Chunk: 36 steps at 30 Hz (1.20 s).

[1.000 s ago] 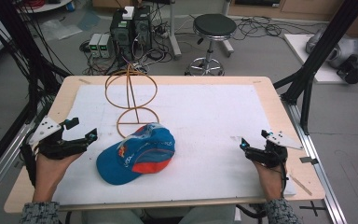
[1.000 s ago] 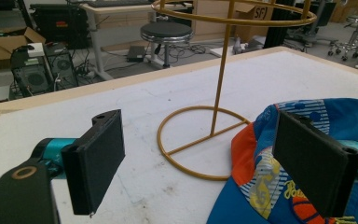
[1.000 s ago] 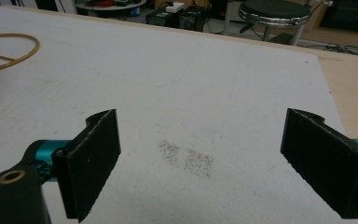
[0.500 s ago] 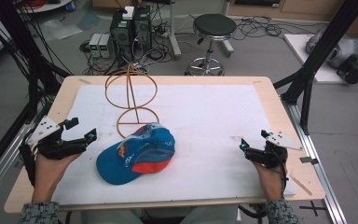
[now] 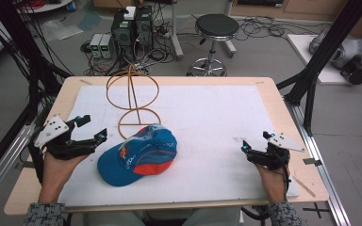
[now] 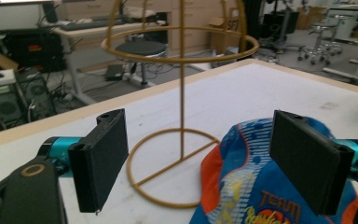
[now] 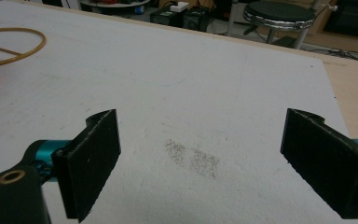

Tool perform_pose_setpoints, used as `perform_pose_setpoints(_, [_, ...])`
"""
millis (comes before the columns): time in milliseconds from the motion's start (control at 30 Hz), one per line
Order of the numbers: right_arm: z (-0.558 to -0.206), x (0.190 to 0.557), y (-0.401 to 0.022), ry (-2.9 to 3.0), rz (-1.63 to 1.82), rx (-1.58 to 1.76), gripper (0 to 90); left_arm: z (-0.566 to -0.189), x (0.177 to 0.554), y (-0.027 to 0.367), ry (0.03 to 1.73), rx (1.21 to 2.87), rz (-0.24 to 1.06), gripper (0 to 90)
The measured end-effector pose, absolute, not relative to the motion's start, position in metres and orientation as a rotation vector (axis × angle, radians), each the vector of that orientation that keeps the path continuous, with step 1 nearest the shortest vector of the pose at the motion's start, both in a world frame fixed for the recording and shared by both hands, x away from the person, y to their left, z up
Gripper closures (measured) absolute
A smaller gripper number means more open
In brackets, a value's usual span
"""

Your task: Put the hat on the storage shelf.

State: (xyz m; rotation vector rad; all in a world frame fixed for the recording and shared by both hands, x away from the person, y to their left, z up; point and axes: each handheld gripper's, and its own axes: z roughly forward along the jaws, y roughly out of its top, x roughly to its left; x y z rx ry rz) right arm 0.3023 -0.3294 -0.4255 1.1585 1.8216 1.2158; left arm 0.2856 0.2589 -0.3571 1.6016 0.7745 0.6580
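While the blue and orange fabric cap [image 5: 139, 154] lies on the white tabletop [image 5: 217, 117] touching the gold wire stand's [image 5: 133, 101] base, the left hand-held gripper [image 5: 92, 129] gapes empty beside it, seemingly ready to grasp; the right hand-held gripper [image 5: 254, 147] waits open, well apart.

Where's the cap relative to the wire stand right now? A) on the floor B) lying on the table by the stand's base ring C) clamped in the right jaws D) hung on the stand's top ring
B: the cap lies flat on the white mat beside the base ring of the wire stand, whose top ring is bare; the left gripper and right gripper both stand open and hold nothing.
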Motion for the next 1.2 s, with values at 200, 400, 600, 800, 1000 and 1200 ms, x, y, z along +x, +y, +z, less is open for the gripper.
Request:
perform_pose_setpoints(200, [-0.426,0.301,-0.331,1.825,1.213,1.16,10.9,-0.357,0.288,0.239,0.694,1.633,0.616,25.8])
perform_pose_setpoints(400, [-0.426,0.302,-0.331,1.828,1.212,1.16,10.9,-0.361,0.292,0.209,0.618,1.693,0.584,29.1])
perform_pose_setpoints(600, [-0.426,0.302,-0.33,1.831,1.207,1.155,10.9,-0.366,0.294,0.191,0.577,1.729,0.568,33.7])
perform_pose_setpoints(800, [-0.427,0.302,-0.33,1.834,1.208,1.159,10.9,-0.373,0.299,0.177,0.559,1.773,0.538,39.6])
perform_pose_setpoints(1000, [-0.427,0.301,-0.332,1.831,1.206,1.163,10.9,-0.381,0.305,0.168,0.548,1.807,0.496,44.8])
perform_pose_setpoints(1200, [-0.427,0.3,-0.333,1.833,1.204,1.163,10.9,-0.389,0.309,0.162,0.55,1.829,0.471,50.6])
